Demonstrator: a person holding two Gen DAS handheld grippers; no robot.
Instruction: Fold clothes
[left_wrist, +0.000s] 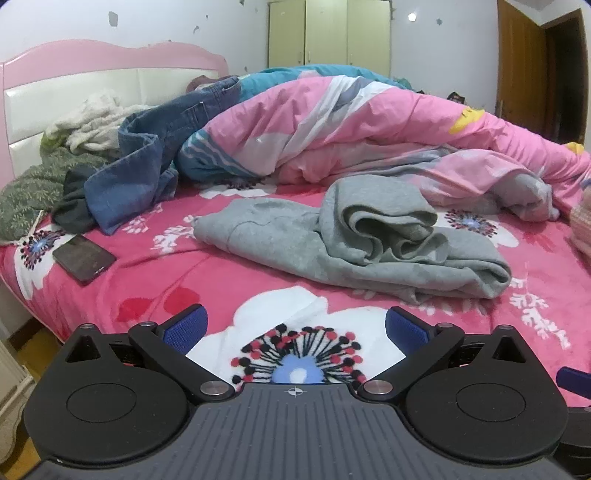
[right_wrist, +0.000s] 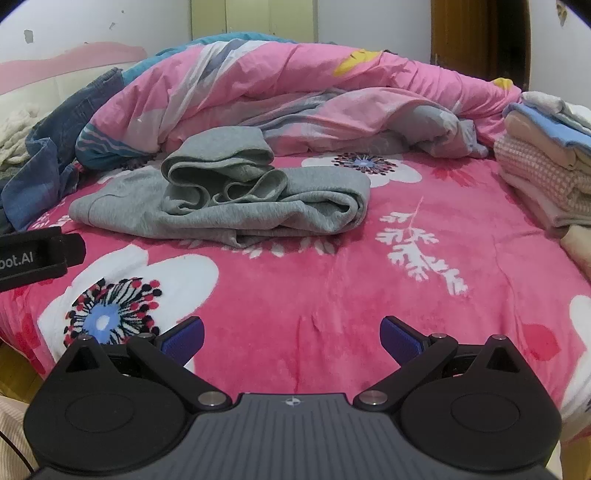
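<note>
1. On the pink floral blanket (right_wrist: 461, 206), mid-bed, a grey sweatshirt (left_wrist: 332, 243) is found loosely bunched, not folded flat, within reach of both tools.
2. Left gripper (left_wrist: 294, 326) and right gripper (right_wrist: 291, 338) are held low over the near edge, jaws apart, nothing held.
3. Folded clothes (right_wrist: 543, 162) are stacked at the right; jeans (left_wrist: 147, 158) are heaped at the left by the headboard (left_wrist: 92, 74).
4. A phone (left_wrist: 83, 258), a rumpled duvet (left_wrist: 351, 122) and a wardrobe (left_wrist: 328, 37) are noted.

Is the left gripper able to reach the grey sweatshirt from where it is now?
Probably yes. The left gripper is open and holds nothing, and only bare pink blanket lies between it and the grey sweatshirt. The phone sits off to the side.
</note>
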